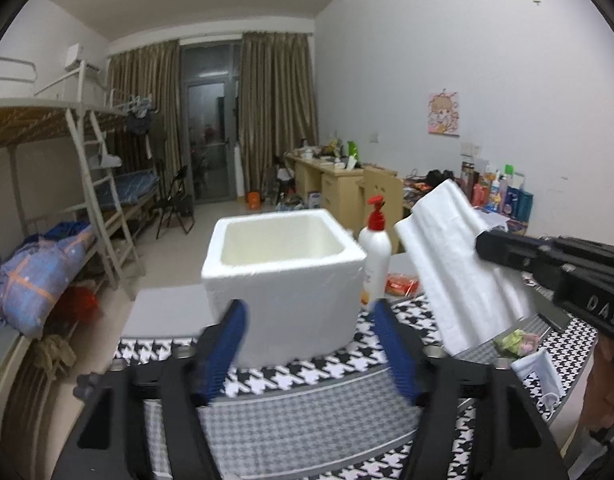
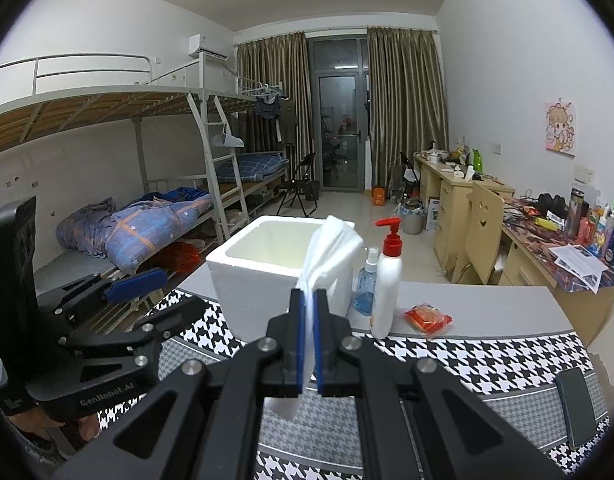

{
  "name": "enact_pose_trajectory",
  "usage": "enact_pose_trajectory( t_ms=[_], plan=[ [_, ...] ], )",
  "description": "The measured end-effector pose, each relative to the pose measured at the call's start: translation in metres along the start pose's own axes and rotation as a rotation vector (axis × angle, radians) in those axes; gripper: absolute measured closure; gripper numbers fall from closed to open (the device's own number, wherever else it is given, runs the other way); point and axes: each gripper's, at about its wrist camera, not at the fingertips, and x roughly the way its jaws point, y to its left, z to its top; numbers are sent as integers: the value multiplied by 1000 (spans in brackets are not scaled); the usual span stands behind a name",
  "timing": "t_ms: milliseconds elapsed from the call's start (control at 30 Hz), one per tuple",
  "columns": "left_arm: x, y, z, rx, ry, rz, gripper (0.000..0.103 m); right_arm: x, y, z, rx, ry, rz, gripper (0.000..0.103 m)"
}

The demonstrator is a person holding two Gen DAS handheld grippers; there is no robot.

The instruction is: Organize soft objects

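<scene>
At lower centre of the right wrist view, the right gripper (image 2: 309,304) is clenched on a white cloth (image 2: 327,256); its blue pads pinch the fabric low down, so the loose upper part stands above the fingers and a short tail hangs beneath. Judged purpose: lifted clear of the table for dropping into a container.

Lower centre, left wrist view: the left gripper (image 1: 307,344) is released, jaws spread with nothing between them, apparently clear of the cloth (image 1: 455,264), which shows at centre right of that view.

Centre: an open foam box (image 1: 283,276), empty as far as visible, directly ahead of both grippers; likely the destination.

Right of the box: a pump bottle (image 2: 387,284) and small spray bottle (image 2: 367,284), upright.

Further right: an orange packet (image 2: 427,318), flat.

Lower right, left view: a face mask (image 1: 541,376) and a small crumpled pastel item (image 1: 515,342) on the houndstooth table cover (image 1: 299,376), seemingly awaiting sorting.
</scene>
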Motion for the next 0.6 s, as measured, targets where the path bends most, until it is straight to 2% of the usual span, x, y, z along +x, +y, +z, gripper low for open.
enact_pose_trajectory(
  t_ms=[33, 167, 600],
  plan=[
    [-1, 1, -3, -12, 4, 10, 22, -1, -1, 0, 1, 1, 3, 97],
    [-3, 4, -15, -38, 26, 44, 14, -5, -1, -1, -2, -3, 15, 97],
    [-7, 3, -56, -128, 121, 195, 12, -13, 0, -6, -23, -8, 85, 97]
  ],
)
